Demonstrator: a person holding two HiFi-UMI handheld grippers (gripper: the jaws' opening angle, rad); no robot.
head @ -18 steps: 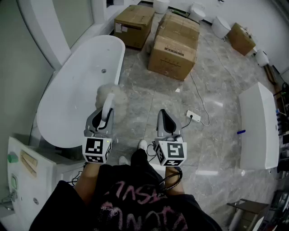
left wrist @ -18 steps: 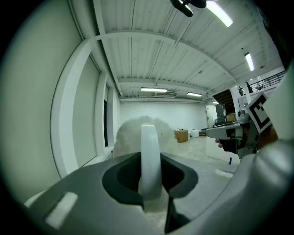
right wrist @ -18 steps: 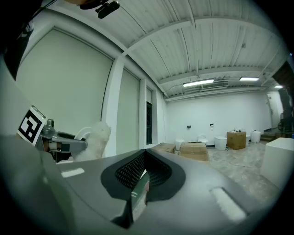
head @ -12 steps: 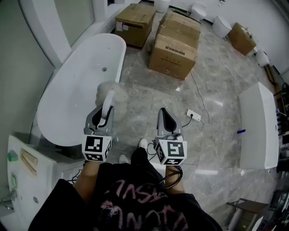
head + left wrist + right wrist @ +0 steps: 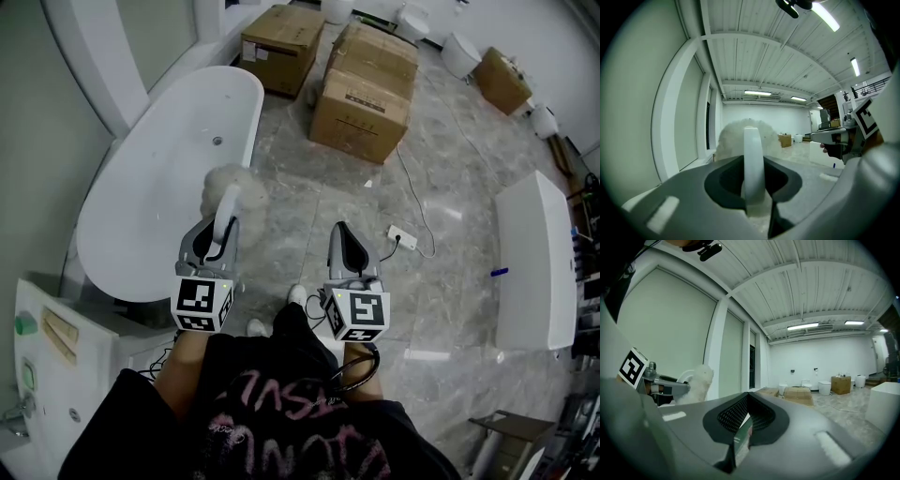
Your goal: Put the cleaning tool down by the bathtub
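Observation:
The white bathtub (image 5: 141,211) stands on the left of the grey floor. My left gripper (image 5: 218,242) is shut on the cleaning tool's white handle (image 5: 225,214). The tool's fluffy white head (image 5: 234,187) hangs in the air beside the tub's right rim. In the left gripper view the handle (image 5: 753,164) stands upright between the jaws, with the fluffy head (image 5: 733,138) behind it. My right gripper (image 5: 348,251) hovers to the right at the same height, shut with nothing in it. From the right gripper view the fluffy head (image 5: 697,383) appears at the left.
Two cardboard boxes (image 5: 366,89) (image 5: 281,37) sit beyond the tub. A power strip with its cable (image 5: 401,241) lies on the floor to the right. A long white fixture (image 5: 534,267) stands at the right, a white unit (image 5: 56,361) at lower left. My shoes (image 5: 296,300) are below.
Nothing has visibly changed apart from a slight shift of the view; the tool stays clamped in the left gripper.

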